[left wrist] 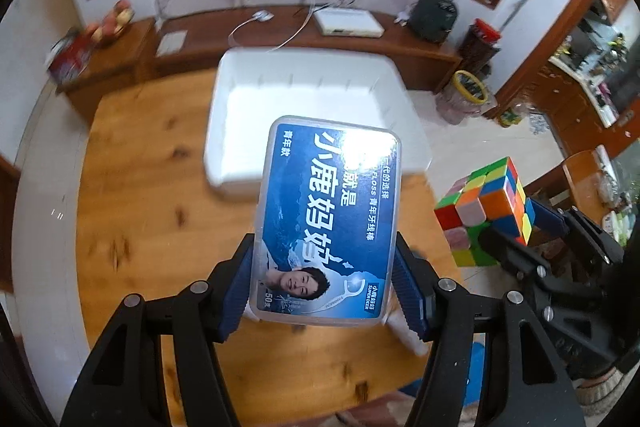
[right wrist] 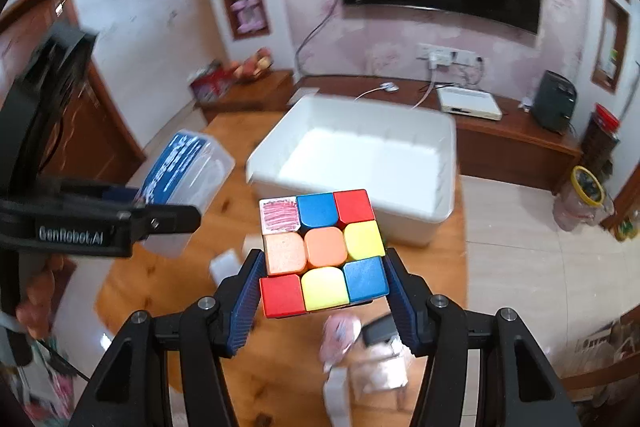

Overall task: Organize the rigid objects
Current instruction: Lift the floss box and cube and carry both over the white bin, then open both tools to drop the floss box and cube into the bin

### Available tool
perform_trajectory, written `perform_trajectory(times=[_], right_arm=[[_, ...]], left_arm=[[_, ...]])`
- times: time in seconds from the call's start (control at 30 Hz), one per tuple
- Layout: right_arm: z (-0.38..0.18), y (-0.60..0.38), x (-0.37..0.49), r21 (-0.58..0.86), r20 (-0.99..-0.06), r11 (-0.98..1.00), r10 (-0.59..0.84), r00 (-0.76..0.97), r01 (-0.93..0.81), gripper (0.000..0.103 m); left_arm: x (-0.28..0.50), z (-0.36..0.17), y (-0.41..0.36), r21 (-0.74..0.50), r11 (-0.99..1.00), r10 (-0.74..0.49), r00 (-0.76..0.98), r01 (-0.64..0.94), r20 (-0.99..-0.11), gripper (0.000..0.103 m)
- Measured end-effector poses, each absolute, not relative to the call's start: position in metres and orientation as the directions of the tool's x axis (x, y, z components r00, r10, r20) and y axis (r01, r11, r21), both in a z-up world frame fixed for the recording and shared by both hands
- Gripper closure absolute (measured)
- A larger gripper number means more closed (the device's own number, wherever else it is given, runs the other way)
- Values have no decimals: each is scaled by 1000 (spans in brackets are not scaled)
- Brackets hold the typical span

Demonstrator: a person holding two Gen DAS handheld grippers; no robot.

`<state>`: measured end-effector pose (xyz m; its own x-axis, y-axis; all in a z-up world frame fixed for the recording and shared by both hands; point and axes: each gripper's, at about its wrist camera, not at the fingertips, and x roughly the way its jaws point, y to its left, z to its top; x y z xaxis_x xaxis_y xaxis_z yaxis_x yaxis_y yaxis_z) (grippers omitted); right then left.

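Observation:
A clear plastic floss-pick box with a blue label hangs above the wooden table, and my left gripper is shut on its near end. My right gripper is shut on a multicoloured puzzle cube, also lifted off the table. In the left wrist view the cube shows to the right of the box, at about the same height. Seen from the right wrist, the box is at the left. A white open bin, with nothing visible inside, stands on the table just beyond both held things.
Small blurred pink, white and dark items lie on the table beneath the cube. Behind the bin runs a low wooden cabinet with a white device and cables. A yellow-rimmed jar stands on the floor at the right.

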<state>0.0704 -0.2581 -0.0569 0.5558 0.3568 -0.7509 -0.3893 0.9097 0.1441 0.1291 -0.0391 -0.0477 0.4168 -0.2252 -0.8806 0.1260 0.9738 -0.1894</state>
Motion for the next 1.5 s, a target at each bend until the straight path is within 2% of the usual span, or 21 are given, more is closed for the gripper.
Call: perform_trajectory(times=[0.17, 0.33, 0.53, 0.67, 0.83, 1.2, 1.27, 1.37, 1.4, 1.5], right_arm=[[-33, -267, 126, 121, -756, 958, 259, 601, -260, 45], [-44, -268, 189, 86, -782, 988, 149, 605, -132, 44], [-116, -258, 252, 30, -861, 1000, 26, 508, -1, 44], [-164, -248, 270, 13, -904, 1000, 1, 427, 26, 45], [-202, -225, 274, -28, -932, 1000, -28, 362, 4, 45], [-229, -208, 293, -70, -956, 998, -69, 285, 7, 44], [-227, -209, 291, -68, -955, 998, -66, 289, 4, 39], [-216, -209, 287, -70, -938, 998, -67, 339, 4, 25], [-212, -209, 286, -73, -933, 997, -70, 354, 6, 25], [-206, -210, 283, -60, -929, 998, -59, 366, 7, 24]], left_arm=[[205, -42, -48, -256, 943, -322, 405, 211, -855, 36], [285, -82, -56, -381, 894, -442, 328, 235, -835, 36], [347, -161, -64, -490, 852, -523, 243, 185, -817, 36], [362, -200, -67, -545, 829, -559, 189, 123, -807, 36], [361, -225, -73, -556, 826, -563, 145, 87, -813, 36], [363, -242, -69, -497, 867, -497, 129, 32, -858, 35], [361, -241, -69, -485, 873, -488, 131, 56, -863, 29], [357, -236, -71, -477, 873, -487, 152, 96, -860, 17], [354, -232, -72, -479, 871, -491, 150, 110, -858, 14], [347, -220, -74, -469, 871, -489, 161, 147, -857, 14]])
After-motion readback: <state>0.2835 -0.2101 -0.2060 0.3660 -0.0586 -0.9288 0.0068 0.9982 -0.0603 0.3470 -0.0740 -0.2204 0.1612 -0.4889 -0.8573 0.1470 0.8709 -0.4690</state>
